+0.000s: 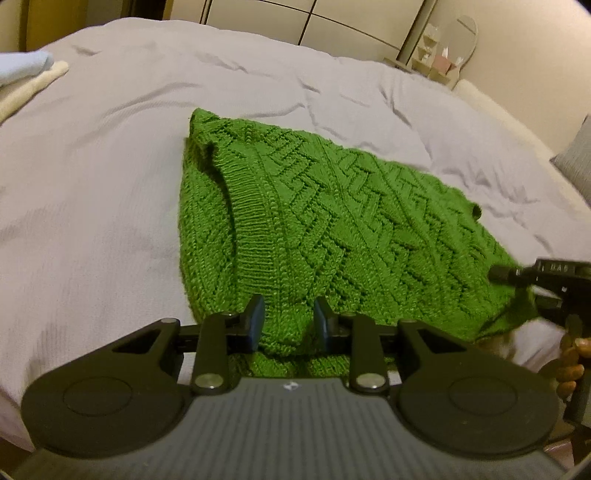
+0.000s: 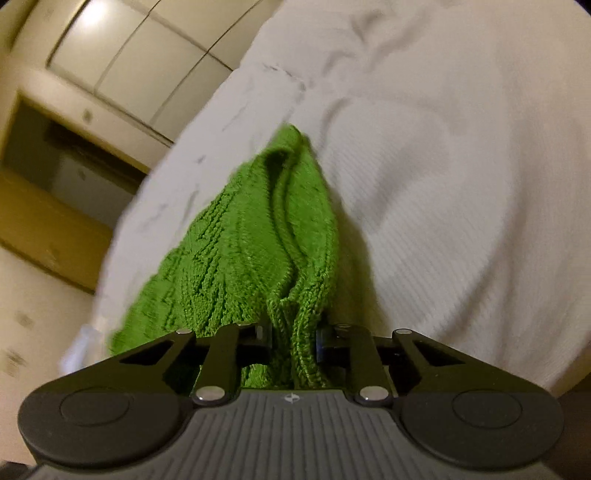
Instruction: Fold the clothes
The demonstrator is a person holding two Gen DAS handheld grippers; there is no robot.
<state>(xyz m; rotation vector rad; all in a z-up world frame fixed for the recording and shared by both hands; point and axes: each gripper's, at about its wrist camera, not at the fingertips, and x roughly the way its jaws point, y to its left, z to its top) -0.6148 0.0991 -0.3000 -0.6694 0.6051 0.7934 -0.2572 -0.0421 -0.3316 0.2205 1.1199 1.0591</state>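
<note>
A green cable-knit sweater (image 1: 332, 221) lies partly folded on the pale bed cover (image 1: 110, 166), its ribbed edge running toward me. My left gripper (image 1: 289, 317) is at the sweater's near edge, with its fingers closed on a bunch of the knit. The other gripper's body (image 1: 554, 277) shows at the right edge, held by a hand (image 1: 569, 365) at the sweater's right corner. In the right wrist view, my right gripper (image 2: 293, 336) is shut on a gathered fold of the sweater (image 2: 251, 251), which hangs lifted off the bed cover (image 2: 443, 184).
Folded light blue (image 1: 26, 66) and cream (image 1: 33, 88) cloths sit at the bed's far left. A grey pillow (image 1: 576, 158) is at the right. Wardrobe doors (image 1: 295, 18) and an oval mirror (image 1: 461, 40) stand behind. The bed's edge (image 2: 122, 229) drops to the floor.
</note>
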